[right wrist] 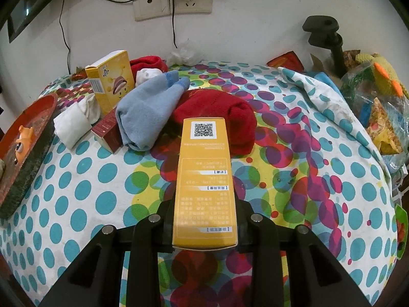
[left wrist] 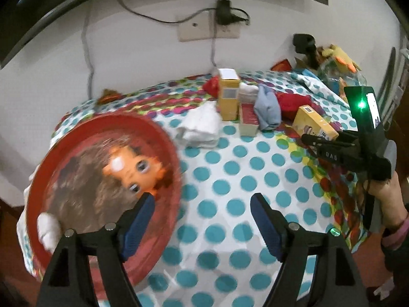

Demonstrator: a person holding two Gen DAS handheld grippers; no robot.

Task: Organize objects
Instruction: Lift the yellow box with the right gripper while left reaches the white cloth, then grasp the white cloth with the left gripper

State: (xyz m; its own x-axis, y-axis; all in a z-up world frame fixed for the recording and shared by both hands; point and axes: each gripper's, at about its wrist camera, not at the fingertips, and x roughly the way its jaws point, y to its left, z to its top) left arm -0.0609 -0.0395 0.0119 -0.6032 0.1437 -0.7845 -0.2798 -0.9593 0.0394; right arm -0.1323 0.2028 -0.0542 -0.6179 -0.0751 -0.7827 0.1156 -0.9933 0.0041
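Note:
My right gripper (right wrist: 204, 220) is shut on a long yellow box (right wrist: 204, 179) and holds it above the dotted tablecloth (right wrist: 84, 192); the box and gripper also show in the left wrist view (left wrist: 313, 125). My left gripper (left wrist: 203, 204) is open and empty beside a red round tray (left wrist: 76, 138) holding an orange-faced doll (left wrist: 135, 168) with brown hair. Further back lie a second yellow box (right wrist: 110, 76), a dark red box (right wrist: 107, 130), a blue sock (right wrist: 145, 110), a red sock (right wrist: 219, 110) and white socks (right wrist: 74, 122).
A wall with sockets and cables (right wrist: 173, 2) stands behind the table. A black clamp stand (right wrist: 324, 35) and a plastic bag of toys (right wrist: 375, 97) crowd the right rear. A folded cloth (right wrist: 319, 89) lies at right.

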